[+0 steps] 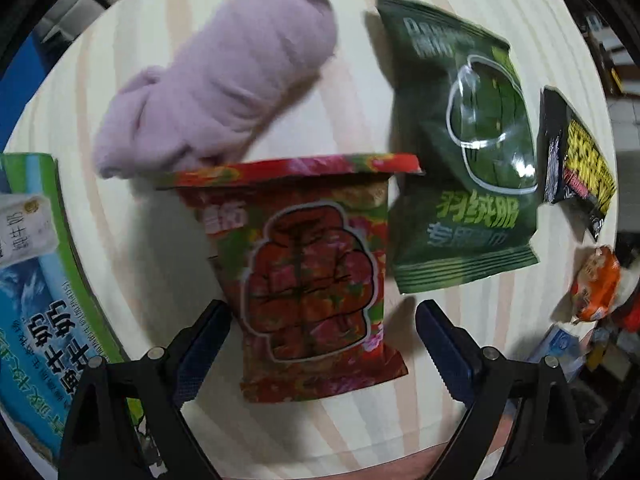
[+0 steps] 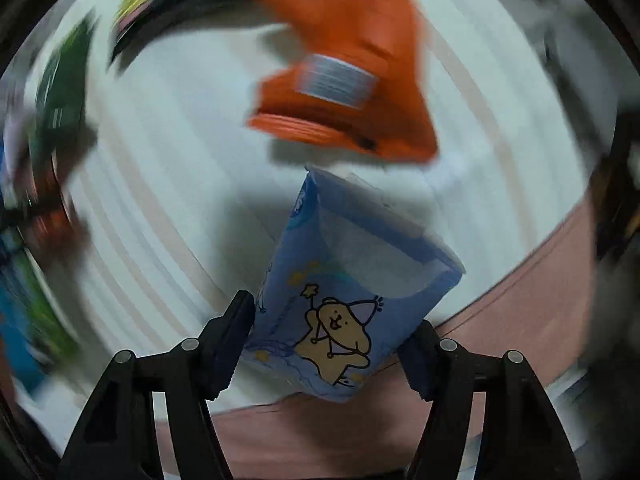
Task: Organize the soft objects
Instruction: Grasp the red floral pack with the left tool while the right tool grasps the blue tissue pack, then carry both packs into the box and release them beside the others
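Left gripper [image 1: 322,344]: pointed steeply down at the table, jaws spread wide, straddling the red floral packet [image 1: 312,276] without pressing it. The packet lies straight ahead between the fingers, its long axis running near to far, so the jaws would close across its short width. This looks the decisive alignment, and it seems already good.

Right gripper [image 2: 328,344]: also pointing down, jaws part-closed around the near end of the blue tissue pack [image 2: 352,292]. The left pad sits against the pack's edge; whether the right pad presses it cannot be told. The pack stands tilted, long axis leading away from the fingers.

Red floral packet: crinkly printed film, pillow-shaped, crimped seals at both ends, flat on the striped tabletop [image 1: 132,248].

Blue tissue pack: soft glossy wrap, cartoon print, squashy block.

Lilac cloth roll [image 1: 216,92]: plush fabric, loosely rolled, far left of the red packet, touching its far seal.

Green packet [image 1: 460,152]: shiny film, just right of the red one.

Black-and-yellow packet [image 1: 576,164]: further right, near the table edge.

Orange packet [image 2: 348,72]: blurred, beyond the tissue pack, apart from it.

Milk carton box [image 1: 44,280]: stiff printed card, near left.
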Available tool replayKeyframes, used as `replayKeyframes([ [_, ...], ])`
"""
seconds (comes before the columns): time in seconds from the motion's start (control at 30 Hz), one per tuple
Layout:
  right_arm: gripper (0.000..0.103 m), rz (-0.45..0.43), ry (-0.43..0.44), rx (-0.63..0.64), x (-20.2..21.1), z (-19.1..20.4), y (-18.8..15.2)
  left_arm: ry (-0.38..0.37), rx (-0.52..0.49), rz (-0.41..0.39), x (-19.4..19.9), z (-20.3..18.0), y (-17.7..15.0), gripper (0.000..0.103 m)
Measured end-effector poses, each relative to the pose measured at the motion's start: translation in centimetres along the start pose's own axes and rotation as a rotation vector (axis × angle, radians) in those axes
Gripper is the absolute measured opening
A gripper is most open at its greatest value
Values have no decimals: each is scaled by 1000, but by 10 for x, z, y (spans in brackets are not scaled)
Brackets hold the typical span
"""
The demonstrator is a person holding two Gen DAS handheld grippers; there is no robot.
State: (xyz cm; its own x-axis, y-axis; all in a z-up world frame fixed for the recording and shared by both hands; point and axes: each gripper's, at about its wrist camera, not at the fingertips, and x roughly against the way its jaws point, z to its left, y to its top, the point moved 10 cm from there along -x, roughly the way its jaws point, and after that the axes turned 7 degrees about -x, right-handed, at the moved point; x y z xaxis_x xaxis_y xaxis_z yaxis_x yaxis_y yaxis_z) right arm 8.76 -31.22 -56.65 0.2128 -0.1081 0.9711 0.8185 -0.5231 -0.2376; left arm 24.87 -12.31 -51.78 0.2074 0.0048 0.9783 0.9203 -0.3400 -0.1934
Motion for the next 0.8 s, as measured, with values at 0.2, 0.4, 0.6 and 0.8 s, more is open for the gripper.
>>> replayKeyframes([
  [0.2, 72, 27, 22, -45, -7, 8, -8, 70, -31, -75, 15, -7, 6, 45],
  [0.4, 62, -18, 27, -100, -6, 4, -17, 74, -2, -80, 15, -3, -11, 44],
  [0.6, 42, -45, 44, -46, 11, 17, -41, 29, 34, -121, 28, -5, -51, 44],
  [0.8, 39, -91, 107, 74, 43, 38, -89, -65, 55, -227, 71, -17, -114, 44],
])
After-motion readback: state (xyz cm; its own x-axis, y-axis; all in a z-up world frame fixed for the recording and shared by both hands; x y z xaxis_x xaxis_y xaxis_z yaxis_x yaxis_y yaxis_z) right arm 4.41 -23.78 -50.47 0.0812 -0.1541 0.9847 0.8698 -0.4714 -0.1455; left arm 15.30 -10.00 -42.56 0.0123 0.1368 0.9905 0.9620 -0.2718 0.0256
